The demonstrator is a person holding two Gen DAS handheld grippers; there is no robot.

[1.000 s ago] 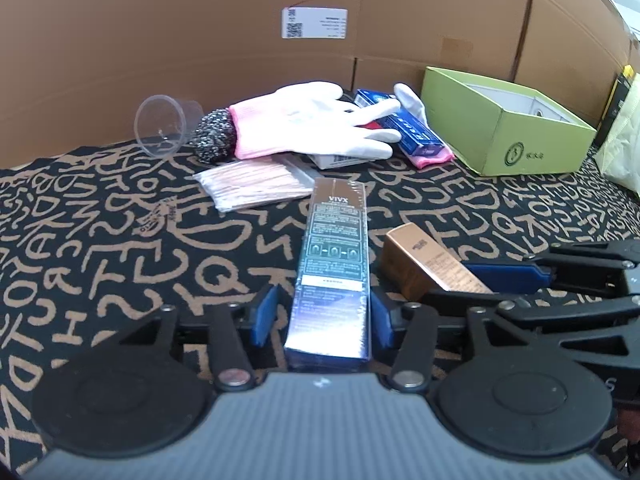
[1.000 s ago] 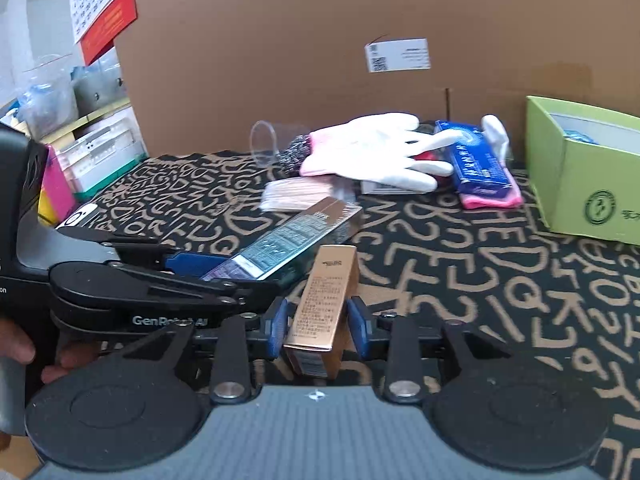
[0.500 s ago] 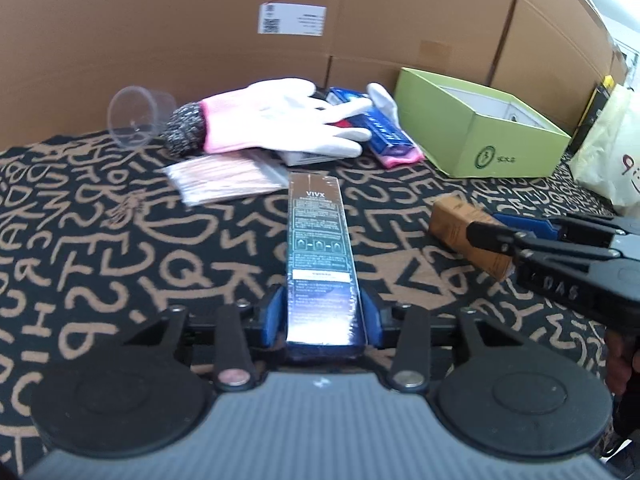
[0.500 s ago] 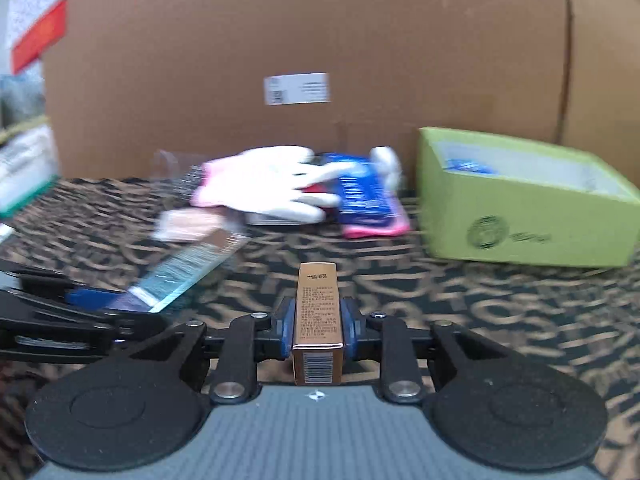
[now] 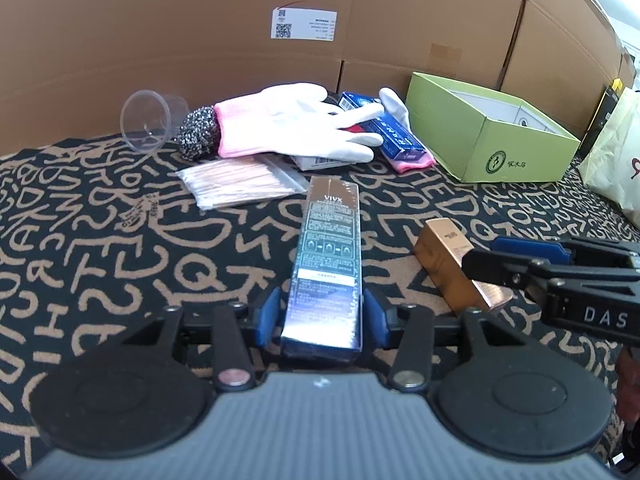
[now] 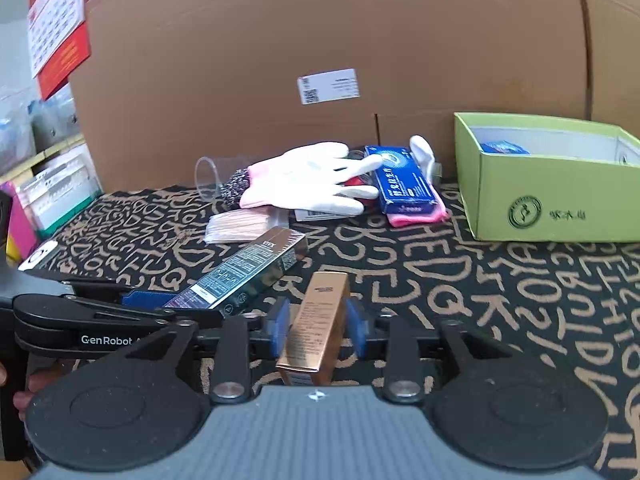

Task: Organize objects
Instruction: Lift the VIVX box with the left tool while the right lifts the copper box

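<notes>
Left hand-held gripper (image 5: 321,317): clamped on dark VIVX box (image 5: 328,256), long axis pointing forward.
Right hand-held gripper (image 6: 317,327): pads bracket gold box (image 6: 318,330); clamped or merely close, cannot tell.
Green box (image 6: 552,200): far, forward-right on patterned desk (image 6: 500,300); right gripper nearer.

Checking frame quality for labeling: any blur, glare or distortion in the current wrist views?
Left wrist: sharp; strong fisheye bend, dark corners; sheen on the near end of the dark VIVX box and copper box. Right wrist: sharp too; the cardboard wall bows; mild gloss on the copper box.
</notes>
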